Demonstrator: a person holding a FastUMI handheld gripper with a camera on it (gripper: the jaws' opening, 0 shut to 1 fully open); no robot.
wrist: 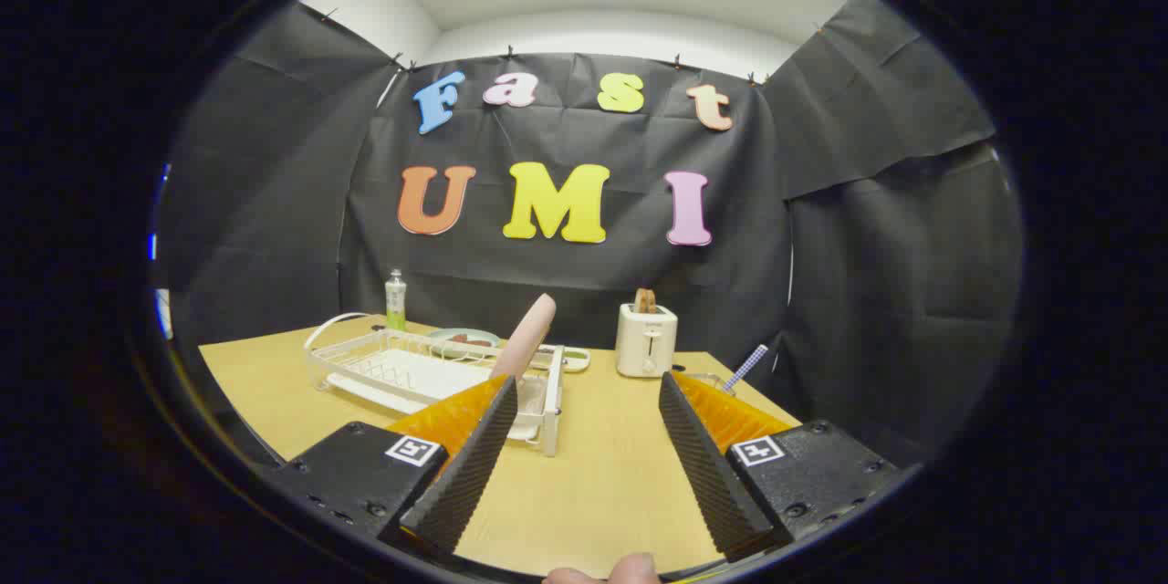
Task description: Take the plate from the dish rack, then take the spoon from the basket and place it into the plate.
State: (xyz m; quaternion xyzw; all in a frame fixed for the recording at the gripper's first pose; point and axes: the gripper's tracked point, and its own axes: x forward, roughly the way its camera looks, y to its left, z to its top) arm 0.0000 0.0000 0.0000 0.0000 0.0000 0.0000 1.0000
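Gripper (586,388) fingers spread, grasping nothing — dish rack (429,374) beyond; toaster (646,339) farther back.

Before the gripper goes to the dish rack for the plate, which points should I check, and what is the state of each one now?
1. Hand-held gripper open, nothing between its fingers: ok.
2. Pink plate standing on edge in the white dish rack, just beyond one finger: ok.
3. Plate lined up between the fingers: not ok, it sits off to the rack side.
4. Bare wooden table ahead of the fingers for setting the plate down: ok.
5. Spoon with its checked handle sticking up behind the other finger: ok; the basket holding it: cannot tell.
6. Toaster stands apart from the rack: ok.
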